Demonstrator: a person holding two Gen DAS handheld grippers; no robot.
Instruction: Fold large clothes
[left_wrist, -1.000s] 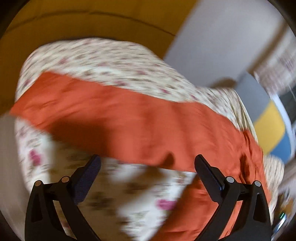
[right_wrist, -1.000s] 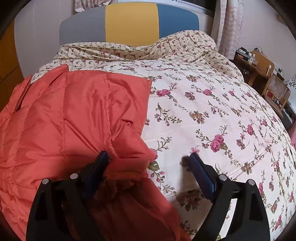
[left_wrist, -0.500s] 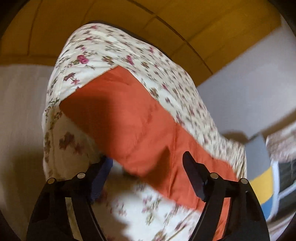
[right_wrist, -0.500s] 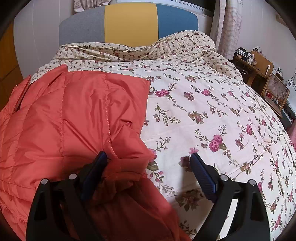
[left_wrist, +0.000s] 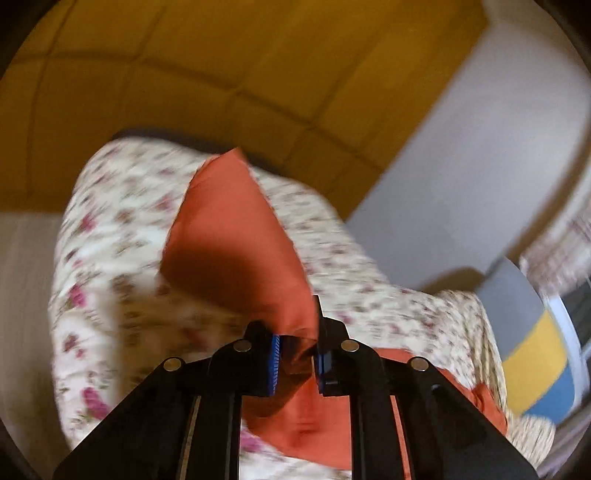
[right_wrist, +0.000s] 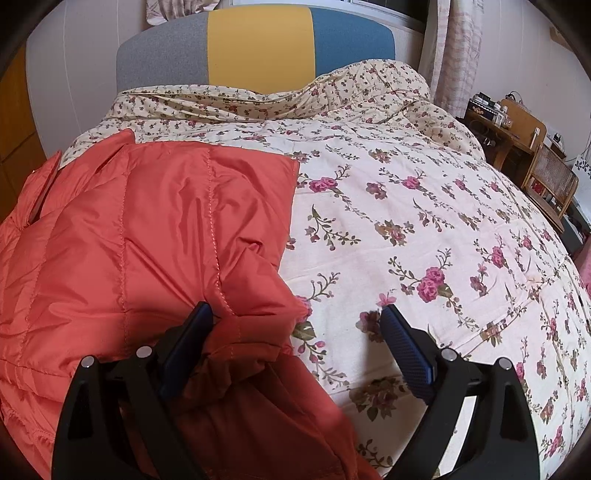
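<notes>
Now the left gripper (left_wrist: 297, 354) has its two blue pads pressed close, and a fold of the orange jacket (left_wrist: 236, 251) is pinched between them. From that pinch the cloth runs up and away to a pointed corner, and the rest of this piece lies on the flowery blanket (left_wrist: 110, 236). The left wrist picture is blurry (the flowers look smeared), so small details there are hard to see. Behind the bed in that view are a yellow-brown wall (left_wrist: 207, 74) and a pale wall (left_wrist: 480, 155), and a bit of the gray, yellow and blue headboard (left_wrist: 532, 339) shows at the right edge. In the right wrist picture the right gripper (right_wrist: 297, 343) has its fingers spread wide apart. Its left finger (right_wrist: 188, 343) touches a puffy edge of the jacket (right_wrist: 140, 236), and its right finger (right_wrist: 406, 354) is over the bare blanket (right_wrist: 424, 206). A lump of the jacket sits between the two fingers, but they are not squeezing it. The jacket is spread flat on the left side of the bed, with stitched lines running across it. The headboard (right_wrist: 258, 44) stands at the far end of the bed. A curtain (right_wrist: 458, 55) hangs at the right, and a wooden chair (right_wrist: 546, 184) stands beside the bed.
</notes>
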